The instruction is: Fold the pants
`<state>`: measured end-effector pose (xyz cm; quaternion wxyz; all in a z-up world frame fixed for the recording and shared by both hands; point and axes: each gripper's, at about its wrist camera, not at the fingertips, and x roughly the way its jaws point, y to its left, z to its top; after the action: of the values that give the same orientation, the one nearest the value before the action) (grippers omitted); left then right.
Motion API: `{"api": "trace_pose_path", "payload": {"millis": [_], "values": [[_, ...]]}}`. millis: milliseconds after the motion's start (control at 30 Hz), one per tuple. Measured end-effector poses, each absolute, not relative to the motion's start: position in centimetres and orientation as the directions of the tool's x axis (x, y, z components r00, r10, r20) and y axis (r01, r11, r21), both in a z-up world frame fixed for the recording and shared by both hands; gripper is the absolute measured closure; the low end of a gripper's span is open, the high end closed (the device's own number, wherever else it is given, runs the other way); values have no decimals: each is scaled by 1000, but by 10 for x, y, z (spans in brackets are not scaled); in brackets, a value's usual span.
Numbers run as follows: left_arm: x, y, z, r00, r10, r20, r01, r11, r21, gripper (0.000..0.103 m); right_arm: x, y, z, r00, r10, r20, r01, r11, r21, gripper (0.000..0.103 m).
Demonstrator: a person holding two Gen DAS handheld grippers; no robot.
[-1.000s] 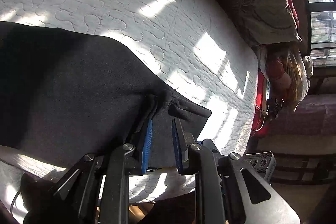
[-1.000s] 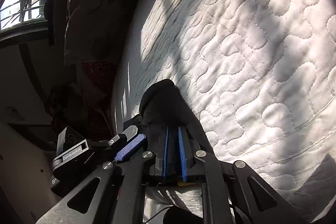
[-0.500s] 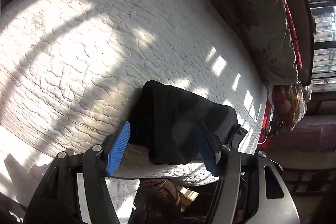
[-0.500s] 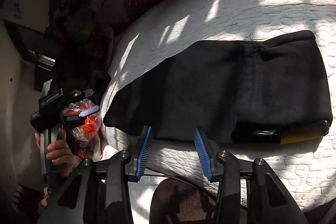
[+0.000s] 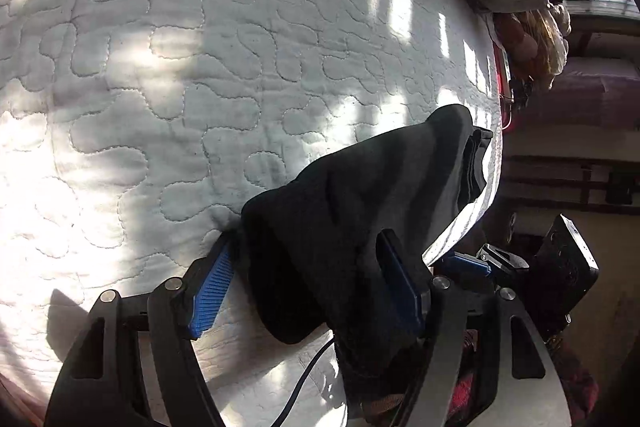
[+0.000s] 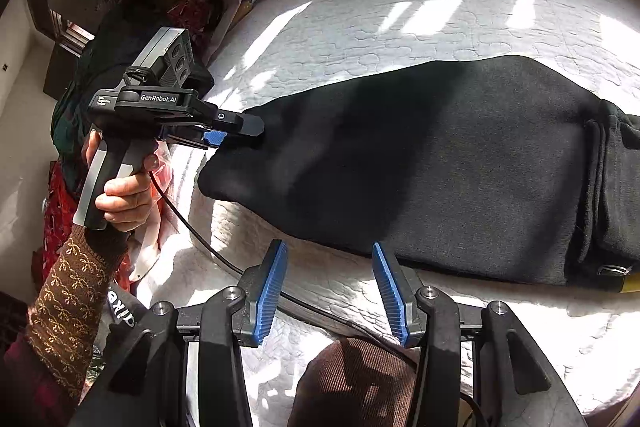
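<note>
1. While its jaws are opening, the left claw (image 5: 308, 291) straddles the near end of the pants (image 5: 360, 227); the cloth lies loose between its blue pads (image 5: 210, 293), not pinched.
2. Ahead of the right claw (image 6: 330, 293), the pants (image 6: 420, 167) lie folded across the quilt (image 6: 400, 23).
3. Jaws parting, the right claw holds nothing, the quilt showing between its pads (image 6: 270, 293).
4. Left of it, a hand (image 6: 122, 195) grips the left claw (image 6: 240, 133) at the pants' end.
</note>
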<state>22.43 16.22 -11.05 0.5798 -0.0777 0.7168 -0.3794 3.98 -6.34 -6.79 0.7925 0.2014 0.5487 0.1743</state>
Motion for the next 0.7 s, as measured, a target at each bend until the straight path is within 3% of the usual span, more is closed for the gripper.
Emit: {"api": "trace_pose_path", "payload": {"millis": [167,333,433,700], "values": [[231,167,-102,-329,-615,-716,354,623,-698,29,44,-42,-63,346,472,-811,-79,876,476,55],[223,157,-92,-309,-564,-766,470,609,-639,33,46,0,-53,423,372,-826,-176,928,329,55],[223,155,-94,-325,-534,-781,494,608,-621,40,43,29,-50,469,309,-827,-221,948,229,41],[232,157,-100,-365,-515,-776,467,620,-631,43,51,97,-79,513,157,-844,-257,966,24,36]]}}
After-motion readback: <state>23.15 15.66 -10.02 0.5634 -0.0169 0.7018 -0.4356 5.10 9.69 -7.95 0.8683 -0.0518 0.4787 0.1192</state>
